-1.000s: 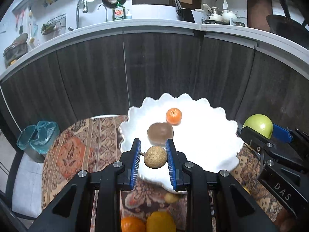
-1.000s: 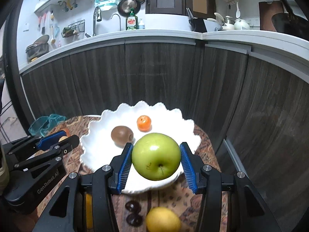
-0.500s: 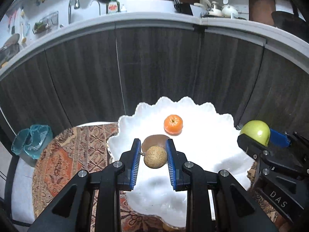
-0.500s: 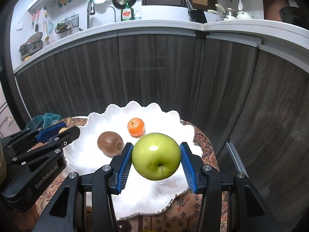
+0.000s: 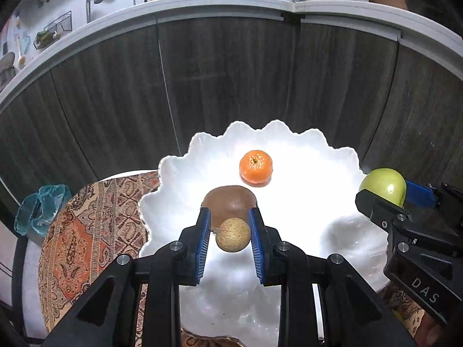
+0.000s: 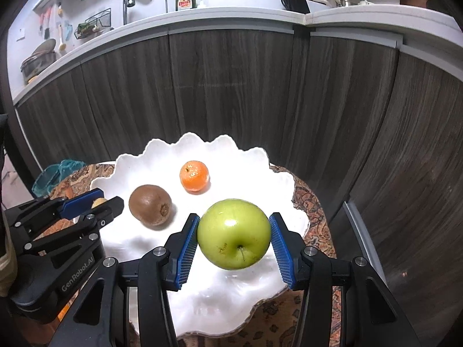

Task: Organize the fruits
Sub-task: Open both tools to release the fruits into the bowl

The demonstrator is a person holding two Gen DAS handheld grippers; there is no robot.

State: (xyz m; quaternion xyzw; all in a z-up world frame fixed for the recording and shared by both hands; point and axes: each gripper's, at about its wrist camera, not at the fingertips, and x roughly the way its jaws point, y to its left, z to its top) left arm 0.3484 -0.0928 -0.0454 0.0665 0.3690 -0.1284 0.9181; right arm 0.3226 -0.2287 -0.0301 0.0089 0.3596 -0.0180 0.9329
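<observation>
Fingers [image 5: 204, 240] of left gripper [image 5: 230, 235] pinch a small tan round fruit [image 5: 233, 238], held above the near-left part of the white scalloped plate [image 5: 303, 217], just in front of the kiwi [image 5: 230, 199]. Right gripper [image 6: 234, 235] clamps the green apple [image 6: 234, 233] over the plate's near-right side. Tangerine [image 6: 194, 175] sits further back, apart from the kiwi. Plate's middle and right are bare; patterned cloth [image 5: 86, 217] surrounds the rim.
</observation>
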